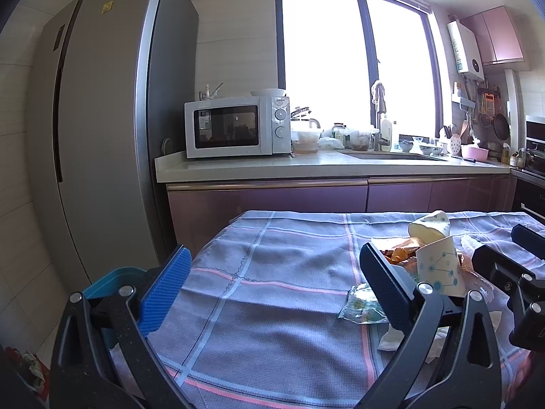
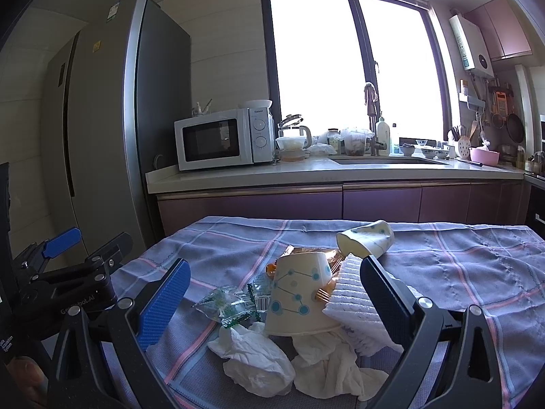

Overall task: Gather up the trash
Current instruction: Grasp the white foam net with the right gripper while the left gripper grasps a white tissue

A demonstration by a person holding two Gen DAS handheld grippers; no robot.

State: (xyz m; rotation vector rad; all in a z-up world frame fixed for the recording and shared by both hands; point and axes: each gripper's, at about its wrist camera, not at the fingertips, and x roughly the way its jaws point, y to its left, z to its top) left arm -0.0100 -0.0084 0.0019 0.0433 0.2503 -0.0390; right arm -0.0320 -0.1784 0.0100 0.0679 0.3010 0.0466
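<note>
A pile of trash lies on the blue plaid tablecloth (image 2: 460, 272). It holds an upturned paper cup (image 2: 298, 296) with blue dots, a second cup (image 2: 368, 238) on its side behind it, crumpled white tissues (image 2: 255, 358), clear green wrappers (image 2: 224, 305), an orange wrapper (image 2: 327, 255) and a folded white towel (image 2: 351, 293). My right gripper (image 2: 272, 296) is open, with the upturned cup between its fingers. My left gripper (image 1: 272, 286) is open and empty over bare cloth, left of the pile. The upturned cup (image 1: 439, 266) and a wrapper (image 1: 361, 303) show beside its right finger.
A teal bin (image 1: 109, 283) stands off the table's left edge. Behind the table runs a kitchen counter (image 2: 306, 170) with a microwave (image 2: 221, 138), a sink and jars. A tall grey fridge (image 2: 102, 119) stands at the left.
</note>
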